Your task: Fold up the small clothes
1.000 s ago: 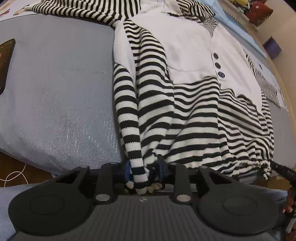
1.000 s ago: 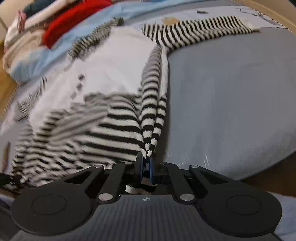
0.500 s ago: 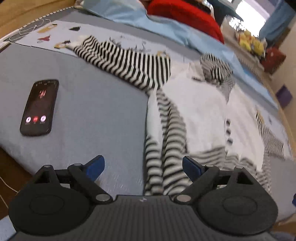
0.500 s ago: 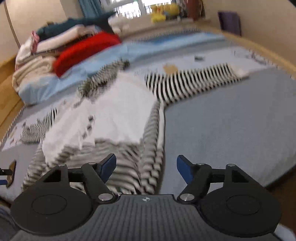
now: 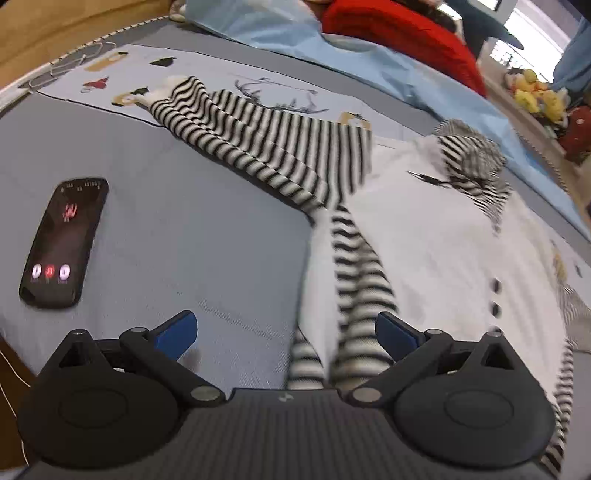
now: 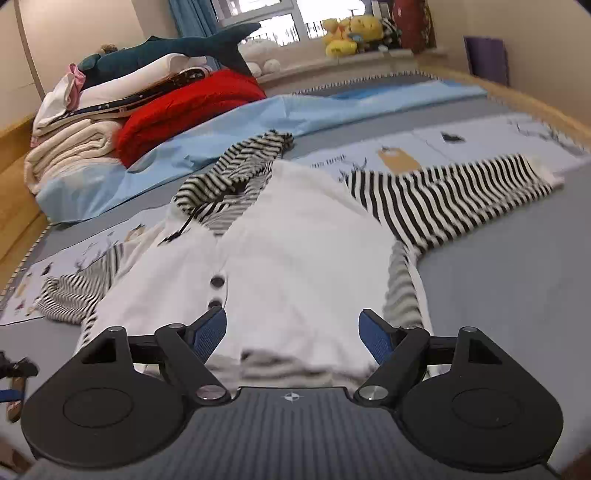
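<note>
Left wrist view first, working across. At the far left a phone point(image 5: 64, 243) lies flat on the grey bed cover point(image 5: 192, 236), screen lit, well apart from the clothing. My left gripper point(image 5: 286, 334) has just been opening and its blue jaws now stand as wide as they go, gripping nothing; the striped fold of the garment lies between them lower down, but the pads are clear of it. One striped sleeve point(image 5: 258, 147) runs out flat toward the upper left of the frame. Right of centre is the small hooded top point(image 5: 436, 251), white body, dark buttons down its front, striped hood bunched at the upper right. A red quilt point(image 5: 399, 33) sits along the top edge on a light blue sheet.

Now the right wrist view. A stack of folded bedding point(image 6: 74, 140) fills the upper left, with a plush shark point(image 6: 177, 48) on top. My right gripper point(image 6: 291, 334) has likewise just been opening; its jaws are spread wide and hold nothing, hanging above the white front of the top point(image 6: 295, 258). The top lies spread across the middle of the frame, and the same sleeve point(image 6: 461, 195) stretches to the right. Soft toys line the window sill at the upper right.
</note>
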Motion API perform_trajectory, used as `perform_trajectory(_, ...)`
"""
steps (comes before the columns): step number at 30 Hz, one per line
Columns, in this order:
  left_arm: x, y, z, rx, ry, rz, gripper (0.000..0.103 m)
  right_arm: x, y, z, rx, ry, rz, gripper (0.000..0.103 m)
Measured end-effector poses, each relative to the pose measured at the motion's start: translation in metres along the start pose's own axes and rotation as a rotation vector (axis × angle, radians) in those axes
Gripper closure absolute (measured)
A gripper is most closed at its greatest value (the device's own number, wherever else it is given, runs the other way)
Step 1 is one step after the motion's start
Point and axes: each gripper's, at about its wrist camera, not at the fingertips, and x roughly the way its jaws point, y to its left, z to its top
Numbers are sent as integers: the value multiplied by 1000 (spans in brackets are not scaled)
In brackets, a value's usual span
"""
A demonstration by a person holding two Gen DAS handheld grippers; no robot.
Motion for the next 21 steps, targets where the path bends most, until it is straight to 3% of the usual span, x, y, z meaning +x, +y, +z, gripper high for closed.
perform_trajectory(5,31,2,22,-24,-9,51,0,35,1,-1,-1,-50,-11,23)
perform_trajectory(8,42,-4,29,-8,-6,80,0,52,4,-1,-18,6,-41,23)
perform_trajectory(21,53,-26,45,97,-48,112,0,68,18,3,-36,10,-26,23)
